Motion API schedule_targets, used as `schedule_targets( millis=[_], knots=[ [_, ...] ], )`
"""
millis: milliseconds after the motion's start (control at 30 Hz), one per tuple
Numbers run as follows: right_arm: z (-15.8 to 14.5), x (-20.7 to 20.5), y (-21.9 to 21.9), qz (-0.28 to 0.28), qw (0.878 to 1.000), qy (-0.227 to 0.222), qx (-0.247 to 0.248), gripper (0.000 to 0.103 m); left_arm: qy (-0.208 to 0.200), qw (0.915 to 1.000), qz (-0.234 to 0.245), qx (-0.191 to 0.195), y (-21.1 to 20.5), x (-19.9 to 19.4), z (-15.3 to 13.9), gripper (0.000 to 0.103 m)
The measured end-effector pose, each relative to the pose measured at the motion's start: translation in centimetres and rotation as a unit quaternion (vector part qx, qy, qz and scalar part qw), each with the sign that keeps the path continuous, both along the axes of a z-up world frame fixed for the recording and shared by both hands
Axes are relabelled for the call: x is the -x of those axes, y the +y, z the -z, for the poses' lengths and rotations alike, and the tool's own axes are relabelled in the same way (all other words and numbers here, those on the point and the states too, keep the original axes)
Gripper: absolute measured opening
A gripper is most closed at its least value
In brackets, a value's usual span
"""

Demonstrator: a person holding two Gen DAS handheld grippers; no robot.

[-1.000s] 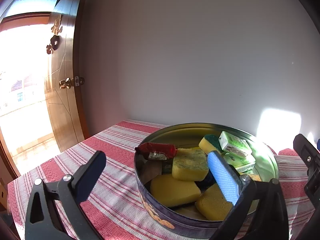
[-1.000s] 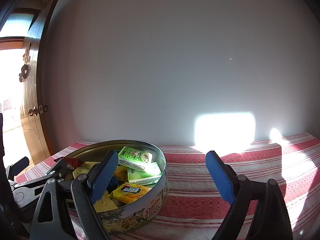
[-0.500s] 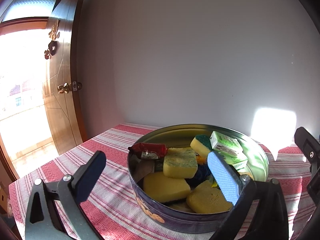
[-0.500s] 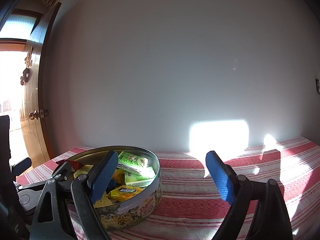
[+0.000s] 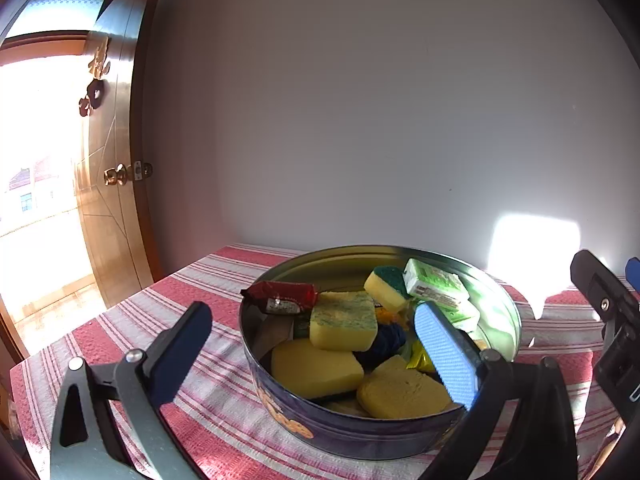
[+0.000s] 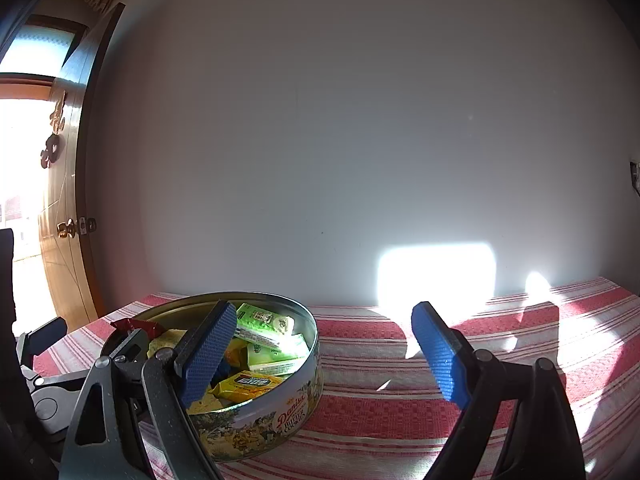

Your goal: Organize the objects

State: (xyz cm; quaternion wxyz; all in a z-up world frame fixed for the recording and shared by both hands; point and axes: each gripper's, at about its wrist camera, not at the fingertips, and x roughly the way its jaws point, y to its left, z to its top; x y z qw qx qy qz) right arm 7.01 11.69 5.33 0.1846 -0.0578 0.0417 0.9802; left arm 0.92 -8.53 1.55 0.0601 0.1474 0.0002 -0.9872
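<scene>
A round blue cookie tin (image 5: 340, 432) stands on the striped cloth, filled with several yellow sponges (image 5: 344, 320), a red wrapped sweet (image 5: 284, 296) and green tissue packs (image 5: 436, 284). My left gripper (image 5: 312, 354) is open. Its right pad hangs over the tin's contents and its left pad is outside the tin's left wall. In the right wrist view the same tin (image 6: 280, 412) sits at lower left, with a green pack (image 6: 264, 322) and a yellow packet (image 6: 248, 384) showing. My right gripper (image 6: 322, 350) is open, its left pad over the tin and its right pad over the cloth.
A red-and-white striped tablecloth (image 6: 480, 400) covers the table, which meets a plain white wall behind. A wooden door (image 5: 108, 200) stands open at the left beside the table's left edge. Sunlight falls on the cloth to the right of the tin.
Nothing was taken hold of or let go. Both grippers stay open and the tin and its contents have kept their place.
</scene>
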Motion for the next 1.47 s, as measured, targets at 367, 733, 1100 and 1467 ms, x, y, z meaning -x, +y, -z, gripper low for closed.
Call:
schedule_targets(
  millis=[367,733,1100,1467],
  knots=[
    [0.00,-0.16,0.00,-0.001,1.000,0.001,-0.005,0.091,0.004,1.0000,0.006,-0.004,-0.03,-0.18,-0.02,0.103],
    [-0.02,-0.11,-0.14,0.000,1.000,0.002,-0.005,0.091,-0.002,1.0000,0.002,-0.009,-0.29,-0.01,0.04,0.103],
    [0.03,-0.07,0.02,-0.002,1.000,0.000,-0.005,0.091,-0.002,0.9999,0.011,-0.013,-0.43,-0.04,0.12,0.103],
    [0.09,-0.02,-0.04,0.000,1.000,-0.002,-0.004,0.091,-0.008,0.9998,0.012,-0.014,-0.31,0.14,0.16,0.103]
  ],
)
